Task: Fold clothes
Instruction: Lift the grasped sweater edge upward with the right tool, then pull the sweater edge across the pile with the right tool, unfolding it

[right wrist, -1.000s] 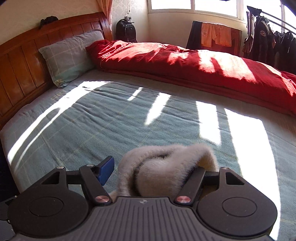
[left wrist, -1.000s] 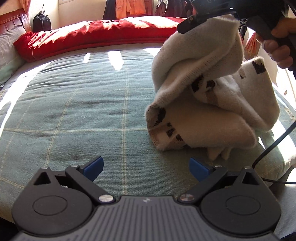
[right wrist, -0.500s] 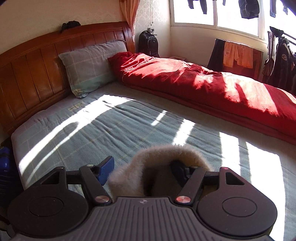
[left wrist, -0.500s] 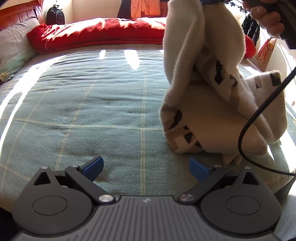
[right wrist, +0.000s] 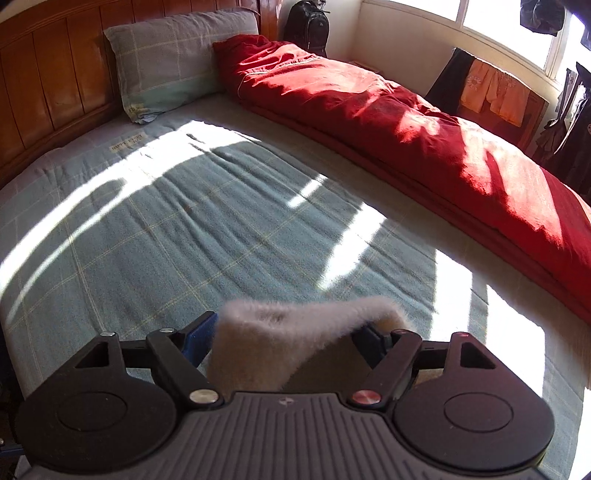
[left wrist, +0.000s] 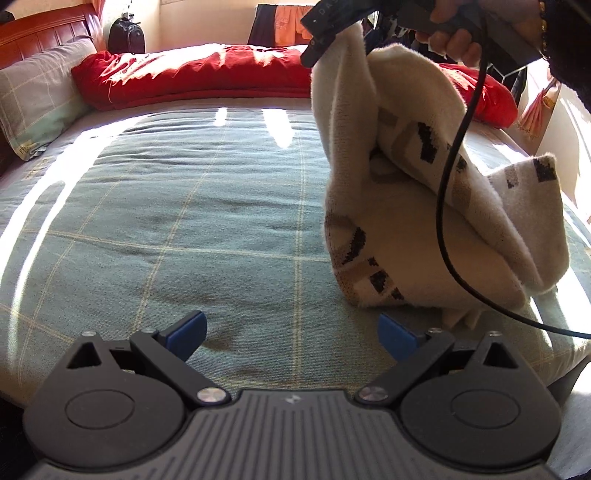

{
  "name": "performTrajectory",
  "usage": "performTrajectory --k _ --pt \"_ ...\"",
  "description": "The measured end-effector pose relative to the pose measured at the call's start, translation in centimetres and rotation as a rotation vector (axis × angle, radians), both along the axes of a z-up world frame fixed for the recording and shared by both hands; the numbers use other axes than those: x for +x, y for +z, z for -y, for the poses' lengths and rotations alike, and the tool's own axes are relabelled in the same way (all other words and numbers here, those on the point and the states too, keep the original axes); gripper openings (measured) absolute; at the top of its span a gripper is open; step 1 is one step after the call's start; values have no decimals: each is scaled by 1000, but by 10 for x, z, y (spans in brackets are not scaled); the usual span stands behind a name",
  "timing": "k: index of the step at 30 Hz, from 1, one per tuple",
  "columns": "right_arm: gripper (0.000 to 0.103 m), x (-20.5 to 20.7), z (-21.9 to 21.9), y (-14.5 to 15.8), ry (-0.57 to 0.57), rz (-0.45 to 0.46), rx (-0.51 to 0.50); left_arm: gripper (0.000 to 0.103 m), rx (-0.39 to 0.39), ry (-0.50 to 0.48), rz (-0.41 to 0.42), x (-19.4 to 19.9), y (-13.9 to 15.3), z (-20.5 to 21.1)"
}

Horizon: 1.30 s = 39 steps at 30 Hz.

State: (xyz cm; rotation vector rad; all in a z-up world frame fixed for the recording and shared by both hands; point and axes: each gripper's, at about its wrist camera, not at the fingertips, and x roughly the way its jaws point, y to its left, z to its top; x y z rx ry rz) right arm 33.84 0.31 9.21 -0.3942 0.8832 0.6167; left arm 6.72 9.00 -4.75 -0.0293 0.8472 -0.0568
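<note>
A cream knitted garment [left wrist: 413, 206] with black and tan blocks hangs bunched at the right of the left wrist view, its lower part resting on the green plaid bedspread [left wrist: 184, 221]. My right gripper [left wrist: 343, 37] is shut on its top edge and holds it up; in the right wrist view the fuzzy cream cloth [right wrist: 295, 336] fills the space between its fingers [right wrist: 288, 336]. My left gripper [left wrist: 291, 332] is open and empty, low over the bedspread, left of and in front of the garment.
A rolled red quilt [right wrist: 406, 122] lies along the far side of the bed. A plaid pillow [right wrist: 173, 62] leans on the wooden headboard [right wrist: 48, 81]. A black backpack [right wrist: 308, 26] and hanging clothes [right wrist: 491, 92] stand by the window. A black cable [left wrist: 447, 206] hangs across the garment.
My right gripper has lifted the garment higher and carried it over the bed, stretching the cloth taller. My left gripper stays open and has shifted a little.
</note>
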Motion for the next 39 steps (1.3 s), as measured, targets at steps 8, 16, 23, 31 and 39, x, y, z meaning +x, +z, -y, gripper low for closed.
performTrajectory --k 8,16,23,31,39 --pt "82 -48 27 47 83 -82 139 99 11 4 12 1 3 -1" --pt "81 -100 87 46 127 132 -46 99 13 -22 6 3 4 8" --pt "80 -92 131 -26 168 40 -145 99 12 -56 -9 7 3 19" --pt "78 -85 151 -57 111 -39 -102 99 28 -55 -45 26 -4 18" --pt "74 -140 173 -54 150 -122 -6 99 54 -69 -56 46 -9 26"
